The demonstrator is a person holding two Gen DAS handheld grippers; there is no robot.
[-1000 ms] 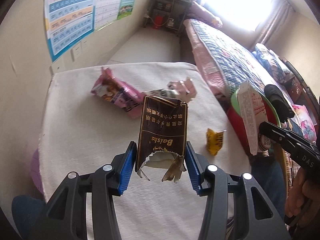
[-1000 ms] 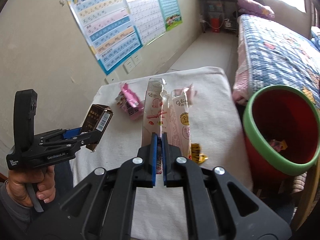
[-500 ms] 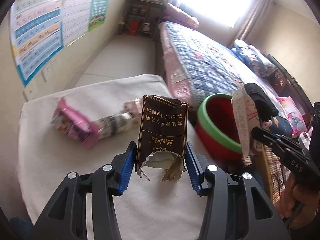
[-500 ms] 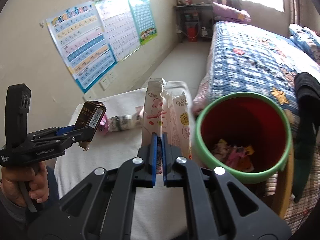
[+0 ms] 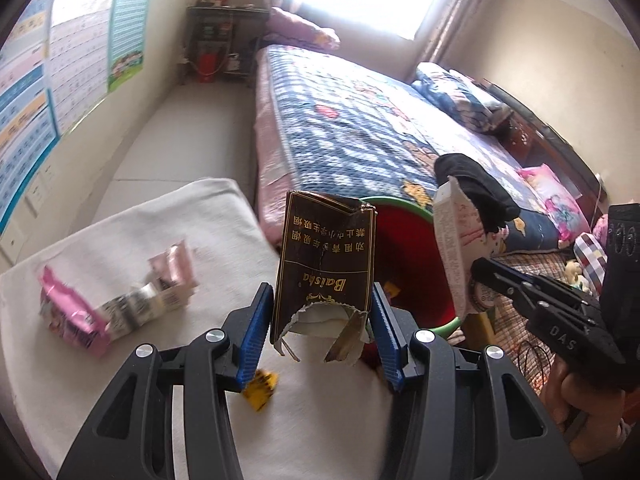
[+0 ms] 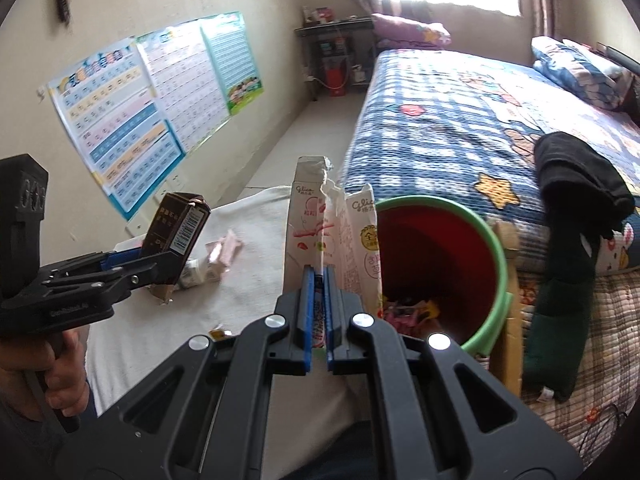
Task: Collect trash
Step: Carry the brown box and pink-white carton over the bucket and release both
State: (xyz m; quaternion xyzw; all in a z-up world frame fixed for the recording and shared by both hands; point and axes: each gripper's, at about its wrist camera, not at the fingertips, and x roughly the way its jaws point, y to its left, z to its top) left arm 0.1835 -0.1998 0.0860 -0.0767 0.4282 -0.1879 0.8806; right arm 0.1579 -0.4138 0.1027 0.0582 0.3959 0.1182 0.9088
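Left gripper [image 5: 322, 312] is clamped on one torn dark-brown cigarette pack [image 5: 326, 268], blue pads against both its side edges, ragged open end toward the camera. The pack covers part of the red bin with green rim [image 5: 416, 260] behind it, so the bin's inside is hidden in the left view. Right gripper [image 6: 317, 292] has its jaws pressed together on one flattened white Glico carton [image 6: 320, 236]; the carton's lower end is buried between the pads and the print there is unreadable. The carton stands at the bin's left rim [image 6: 502, 256], overlapping it in the right view.

The bin's bottom holds a small heap of wrappers [image 6: 404, 310], too jumbled to count.

On the white cloth-covered table [image 5: 132, 240]: one pink snack bag [image 5: 76, 312] and one pale pink wrapper [image 5: 172, 276], both motion-blurred, plus one yellow wrapper [image 5: 260, 390] half hidden under the left gripper's finger. A black garment [image 6: 576, 184] hangs off the bed's [image 6: 460, 120] edge. Each hand is cut off by the frame edge.
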